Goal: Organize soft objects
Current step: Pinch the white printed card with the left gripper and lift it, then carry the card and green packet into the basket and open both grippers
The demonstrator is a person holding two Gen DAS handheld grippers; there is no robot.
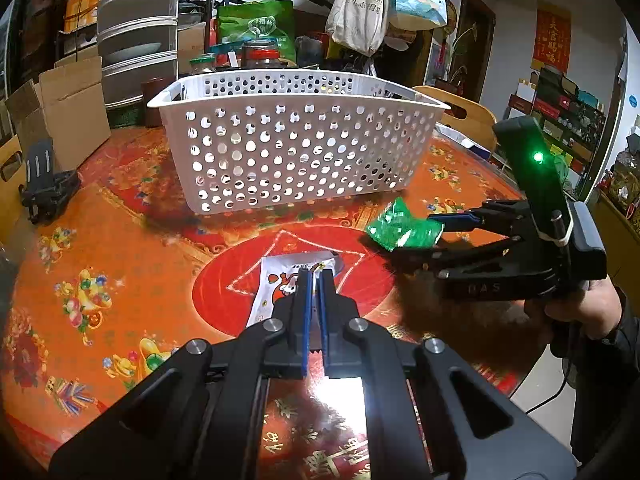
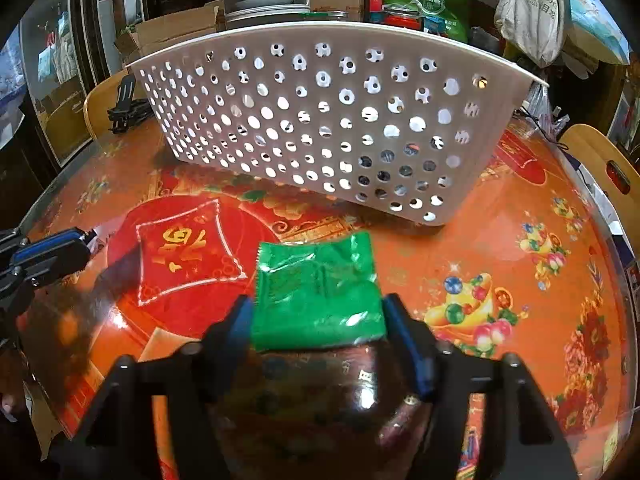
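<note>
Two hand-held grippers angling downward.
The left hand-held gripper (image 1: pixel 316 280) is pinching its jaws together; the right hand-held gripper (image 2: pixel 318 316) is holding its jaws apart, gripped by a hand (image 1: pixel 576 304).

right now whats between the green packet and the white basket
Only bare table: the right wrist view shows a patterned orange strip between the green packet and the white basket, with nothing lying on it.
</note>
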